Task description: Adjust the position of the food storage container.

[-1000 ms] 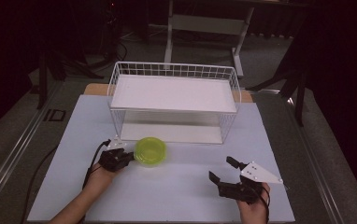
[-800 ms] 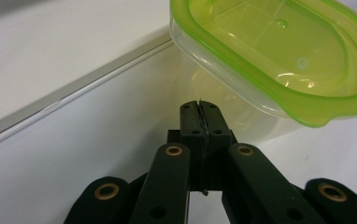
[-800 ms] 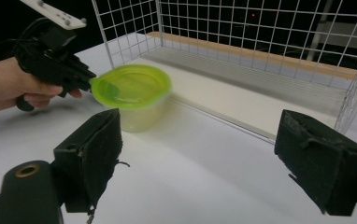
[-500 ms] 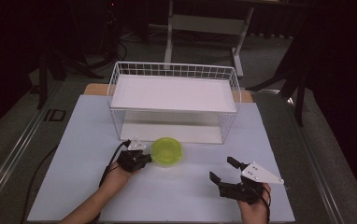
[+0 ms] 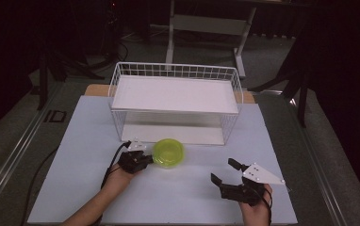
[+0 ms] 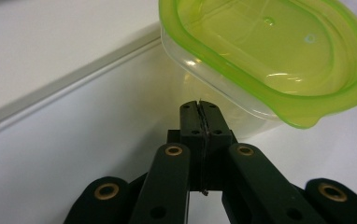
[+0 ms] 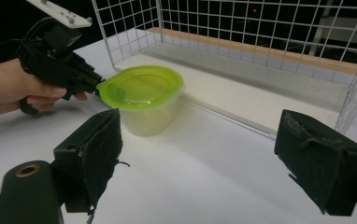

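One hand-held gripper, lower left, pinches the lidded tub; the other gapes; likely next: into the wire basket

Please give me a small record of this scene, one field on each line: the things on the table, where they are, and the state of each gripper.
surface: white table
rack: white wire rack with two shelves, at the far middle
container: clear tub with green lid, upright, in front of the rack
left gripper: jaws closed, tips beside the tub under the lid's rim; whether they pinch the rim cannot be told
right gripper: jaws wide open, apart from the tub, holding nothing
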Action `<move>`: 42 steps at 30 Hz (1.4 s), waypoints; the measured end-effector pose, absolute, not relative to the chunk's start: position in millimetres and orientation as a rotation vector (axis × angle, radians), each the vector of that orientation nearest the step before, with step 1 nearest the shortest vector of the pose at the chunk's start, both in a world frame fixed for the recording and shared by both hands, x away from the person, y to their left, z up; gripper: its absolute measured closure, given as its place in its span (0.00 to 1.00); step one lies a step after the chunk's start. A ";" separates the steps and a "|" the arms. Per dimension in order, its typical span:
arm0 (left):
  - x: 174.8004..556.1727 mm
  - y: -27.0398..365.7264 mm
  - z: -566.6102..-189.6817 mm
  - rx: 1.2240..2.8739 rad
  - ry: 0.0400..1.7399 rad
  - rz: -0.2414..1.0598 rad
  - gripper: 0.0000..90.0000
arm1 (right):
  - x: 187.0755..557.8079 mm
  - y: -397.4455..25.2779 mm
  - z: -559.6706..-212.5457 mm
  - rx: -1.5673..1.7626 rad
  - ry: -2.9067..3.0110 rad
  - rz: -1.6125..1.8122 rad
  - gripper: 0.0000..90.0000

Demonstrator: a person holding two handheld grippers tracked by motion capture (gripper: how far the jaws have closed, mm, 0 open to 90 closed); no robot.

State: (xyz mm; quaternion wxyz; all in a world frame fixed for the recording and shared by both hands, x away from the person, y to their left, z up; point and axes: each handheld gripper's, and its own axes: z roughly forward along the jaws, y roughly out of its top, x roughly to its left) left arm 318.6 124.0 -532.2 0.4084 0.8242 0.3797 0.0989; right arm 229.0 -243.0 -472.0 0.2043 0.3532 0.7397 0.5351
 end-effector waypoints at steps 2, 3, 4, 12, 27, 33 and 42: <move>321.0 121.8 -531.9 2.077 0.959 0.248 1.00 | 229.5 -243.2 -472.8 0.989 2.068 1.493 0.17; 322.4 120.0 -531.8 2.082 0.951 0.247 1.00 | 229.5 -243.3 -473.0 0.994 2.069 1.493 0.17; 323.2 118.1 -531.7 2.078 0.956 0.250 1.00 | 229.9 -243.6 -473.2 0.995 2.070 1.493 0.17; 328.9 103.1 -533.5 2.088 0.941 0.231 1.00 | 229.9 -243.3 -473.5 0.993 2.074 1.491 0.17; 321.7 112.7 -526.1 2.033 0.929 0.226 0.83 | 229.8 -243.6 -475.2 0.989 2.083 1.483 0.17; 304.7 133.9 -517.8 1.994 0.940 0.183 0.60 | 230.1 -240.3 -475.8 0.983 2.094 1.473 0.17; 281.2 149.7 -500.2 1.904 0.939 0.105 0.11 | 229.5 -232.7 -476.9 0.954 2.137 1.463 0.17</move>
